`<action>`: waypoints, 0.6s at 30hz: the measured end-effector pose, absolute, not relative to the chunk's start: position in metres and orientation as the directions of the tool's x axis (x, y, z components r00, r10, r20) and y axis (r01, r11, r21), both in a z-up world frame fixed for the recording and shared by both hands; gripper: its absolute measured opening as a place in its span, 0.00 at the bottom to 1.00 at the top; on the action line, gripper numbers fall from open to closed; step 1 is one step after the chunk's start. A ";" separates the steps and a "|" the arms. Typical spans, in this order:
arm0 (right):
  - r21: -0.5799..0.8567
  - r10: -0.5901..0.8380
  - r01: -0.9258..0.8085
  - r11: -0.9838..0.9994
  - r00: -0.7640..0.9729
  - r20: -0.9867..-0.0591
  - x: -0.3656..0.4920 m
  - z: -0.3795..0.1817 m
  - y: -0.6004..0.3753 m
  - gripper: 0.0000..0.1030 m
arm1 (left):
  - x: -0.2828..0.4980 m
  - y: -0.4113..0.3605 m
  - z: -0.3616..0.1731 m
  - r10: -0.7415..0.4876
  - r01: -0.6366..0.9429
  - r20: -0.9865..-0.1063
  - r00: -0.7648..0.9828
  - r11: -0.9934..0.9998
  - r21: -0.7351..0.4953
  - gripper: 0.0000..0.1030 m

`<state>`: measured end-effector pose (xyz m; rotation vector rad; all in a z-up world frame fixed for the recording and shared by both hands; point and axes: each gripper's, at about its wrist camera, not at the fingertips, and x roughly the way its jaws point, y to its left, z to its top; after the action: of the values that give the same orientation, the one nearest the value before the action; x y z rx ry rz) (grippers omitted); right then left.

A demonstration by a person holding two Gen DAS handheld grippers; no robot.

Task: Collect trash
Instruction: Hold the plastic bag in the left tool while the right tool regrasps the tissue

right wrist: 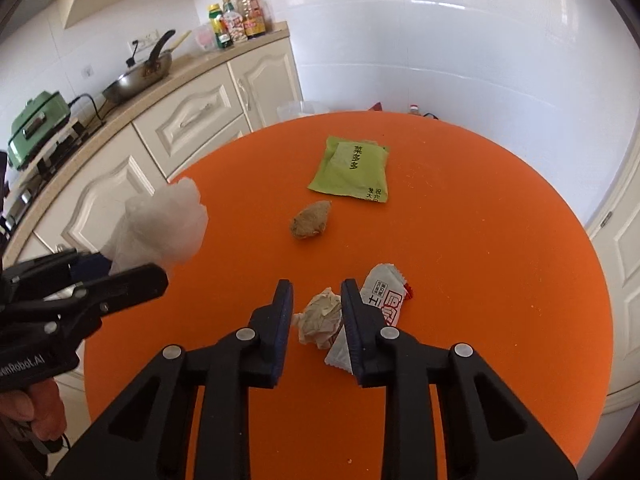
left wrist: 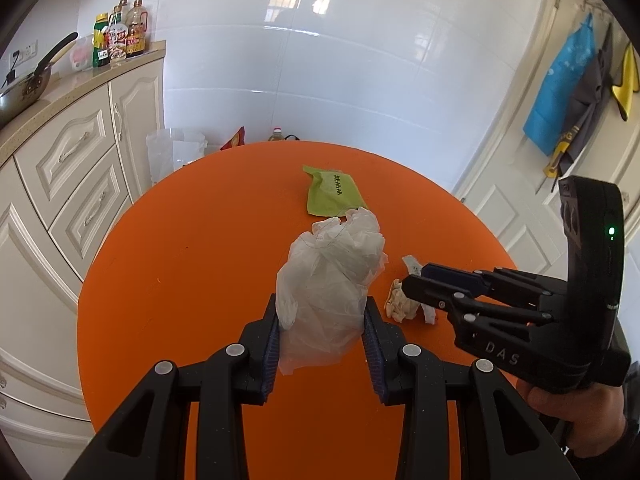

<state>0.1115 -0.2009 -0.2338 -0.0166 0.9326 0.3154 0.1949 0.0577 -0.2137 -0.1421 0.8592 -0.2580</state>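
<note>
Above the orange table (left wrist: 180,280), left tool (left wrist: 322,316) tilts downward, gripping plastic bag (left wrist: 332,272).

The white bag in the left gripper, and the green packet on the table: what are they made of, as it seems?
White bag: probably thin plastic film; it is translucent, crinkled and slightly glossy. Green packet: likely a matte plastic or foil-laminate sachet, flat with sealed edges and printed characters; the exact material stays uncertain.
</note>
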 end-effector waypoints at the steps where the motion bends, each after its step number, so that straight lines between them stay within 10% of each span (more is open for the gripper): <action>1: 0.112 0.253 -0.278 0.954 0.547 -0.798 0.111 -0.235 -0.199 0.25 | 0.194 0.057 -0.213 -0.280 0.167 -0.729 0.625 0.960 -0.226 0.32; 18: 0.201 0.343 -0.297 0.934 0.576 -0.742 0.100 -0.222 -0.205 0.23 | 0.167 0.037 -0.201 -0.264 0.153 -0.723 0.638 0.964 -0.217 0.32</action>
<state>0.0999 -0.2052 -0.2216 0.0570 0.8810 0.3746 0.1667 0.0373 -0.2009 -0.1401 0.8459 -0.2392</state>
